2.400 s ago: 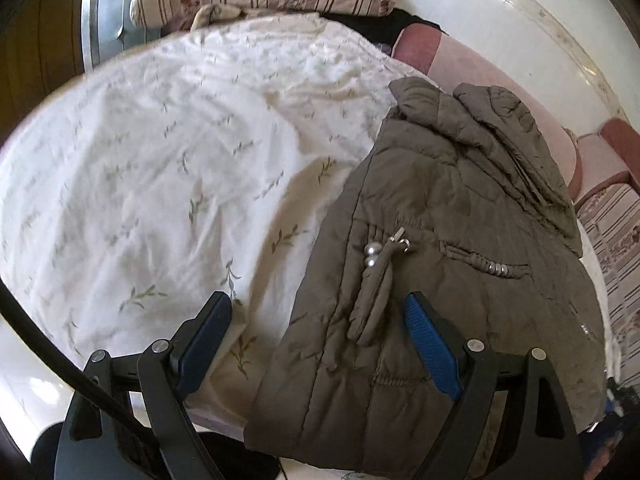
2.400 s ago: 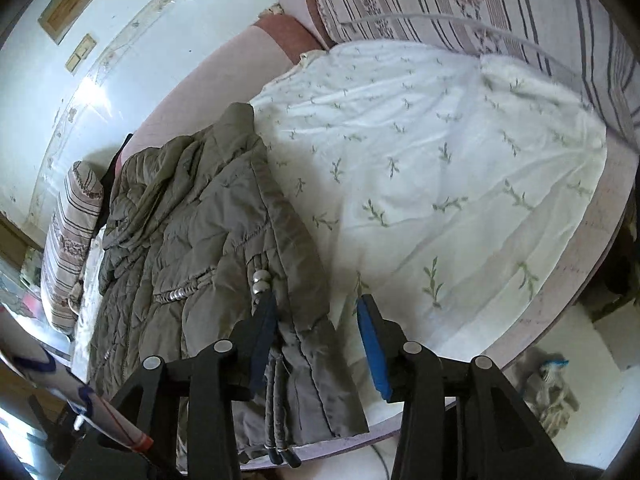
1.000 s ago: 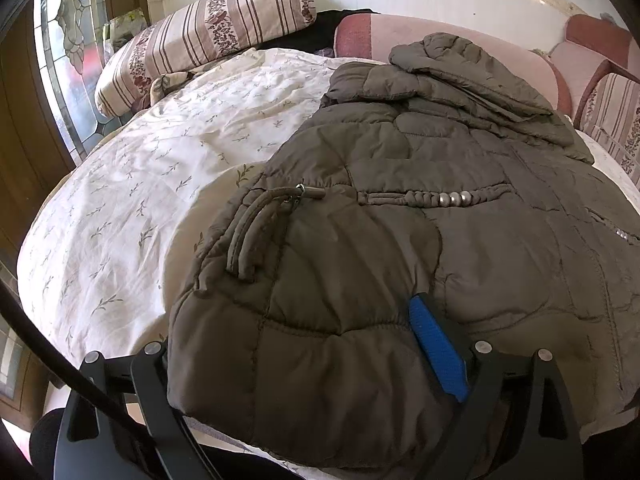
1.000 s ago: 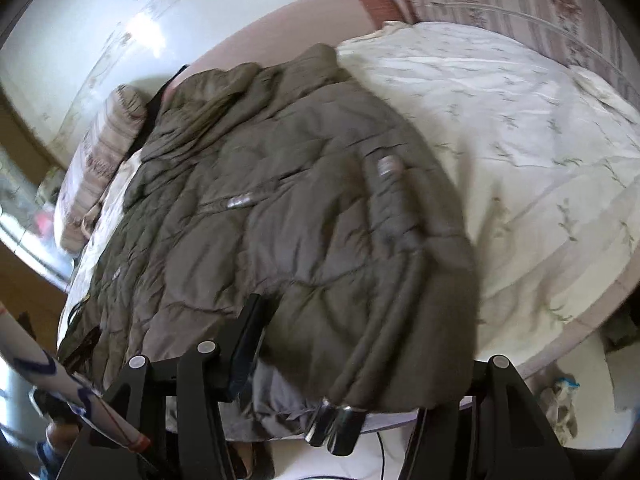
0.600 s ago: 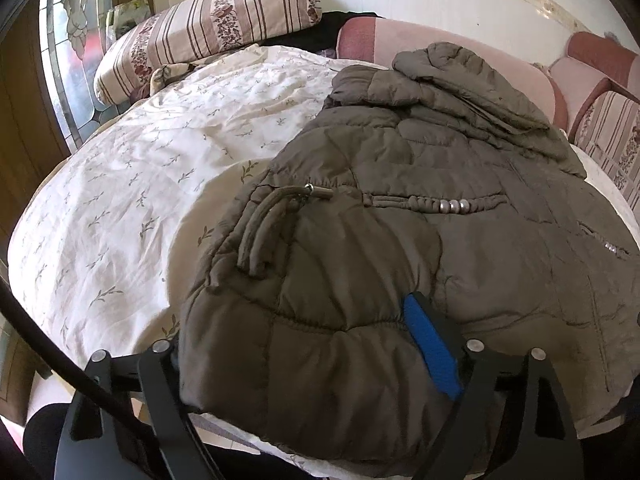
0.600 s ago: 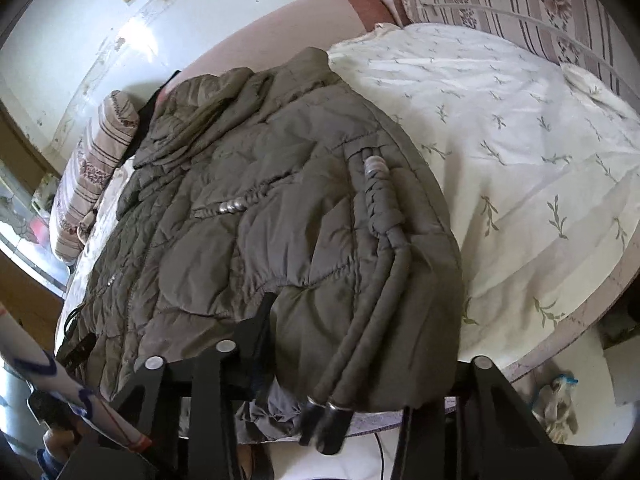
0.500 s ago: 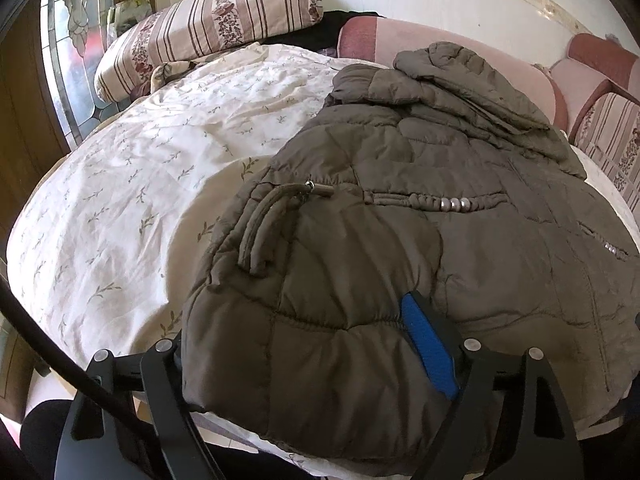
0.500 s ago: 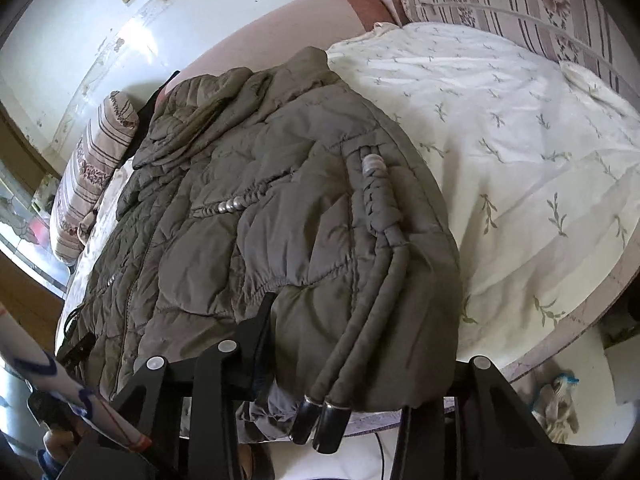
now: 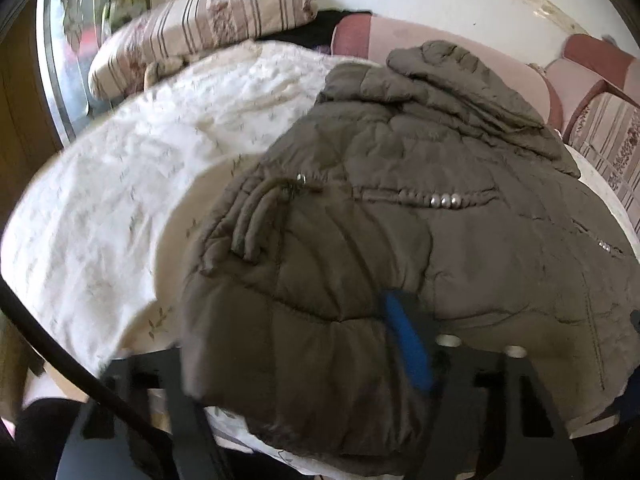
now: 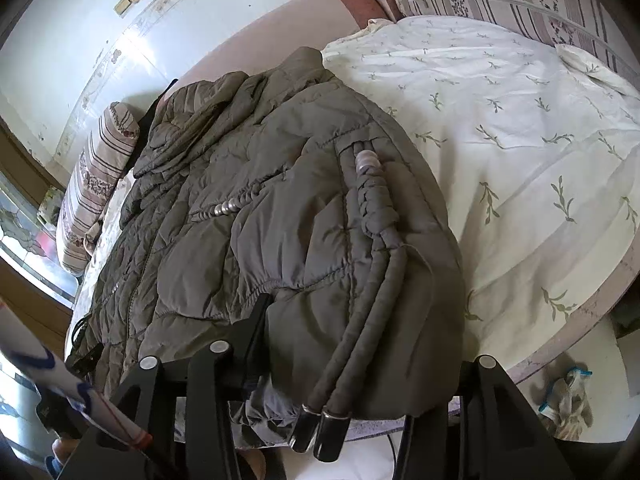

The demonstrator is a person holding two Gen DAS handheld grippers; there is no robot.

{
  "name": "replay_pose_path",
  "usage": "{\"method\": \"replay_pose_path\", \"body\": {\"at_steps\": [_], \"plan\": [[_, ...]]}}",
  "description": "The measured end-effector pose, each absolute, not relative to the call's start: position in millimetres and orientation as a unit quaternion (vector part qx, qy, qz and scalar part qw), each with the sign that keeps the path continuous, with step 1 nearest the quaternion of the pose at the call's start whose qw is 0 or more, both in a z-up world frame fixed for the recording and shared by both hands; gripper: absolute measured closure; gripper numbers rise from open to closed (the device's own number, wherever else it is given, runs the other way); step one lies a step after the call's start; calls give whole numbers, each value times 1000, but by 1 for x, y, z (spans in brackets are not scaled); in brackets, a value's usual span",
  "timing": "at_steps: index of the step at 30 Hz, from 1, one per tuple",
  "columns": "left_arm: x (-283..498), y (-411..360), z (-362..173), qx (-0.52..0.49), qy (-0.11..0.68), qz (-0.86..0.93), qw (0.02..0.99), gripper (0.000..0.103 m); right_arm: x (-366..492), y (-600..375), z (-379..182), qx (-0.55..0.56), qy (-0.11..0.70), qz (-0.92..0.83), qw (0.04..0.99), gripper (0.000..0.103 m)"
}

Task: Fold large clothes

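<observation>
- White leaf-print bedspread [image 9: 120, 200] covered the whole bed, and that soft surface carried everything.
- Olive quilted jacket [image 9: 360, 240] lay spread across the middle of the bed, hood bunched toward the far edge and hem spilling over the near edge. It looked puffy and light but bulky. The shell seemed slick, so a shallow pinch could slide off.
- Striped pillow [image 9: 200, 32] sat at the far left corner, well apart from the jacket.
- Left gripper [image 9: 292, 352] was at the near edge with its jaws closing. One hem corner bulged between them, the blue pad [image 9: 404, 344] was sunk into the padding, and the other finger was hidden under the fabric.
- Right gripper [image 10: 360, 340] had the other hem corner between its jaws, which were easing open slightly. One finger was dug into the quilting, and the other was hidden behind the fabric.
- Drawstring cords [image 10: 372, 240] ran down the right corner, their metal tips [image 10: 320, 432] dangling past the near edge.
- Best hold, by my reckoning: deep on both hem corners, through all the layers and clear of the cords, which could snag.
</observation>
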State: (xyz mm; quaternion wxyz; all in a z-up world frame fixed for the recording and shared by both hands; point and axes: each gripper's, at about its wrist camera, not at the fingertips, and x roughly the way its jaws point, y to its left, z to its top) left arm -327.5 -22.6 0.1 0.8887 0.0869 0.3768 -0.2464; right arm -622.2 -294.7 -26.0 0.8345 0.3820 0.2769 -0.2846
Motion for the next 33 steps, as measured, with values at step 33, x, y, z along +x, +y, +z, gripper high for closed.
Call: {"method": "replay_pose_path", "body": {"at_steps": [33], "plan": [[-326,-3,127,31,307,-337,890,81,-662,-268,118,290,165,-208,919,87]]}}
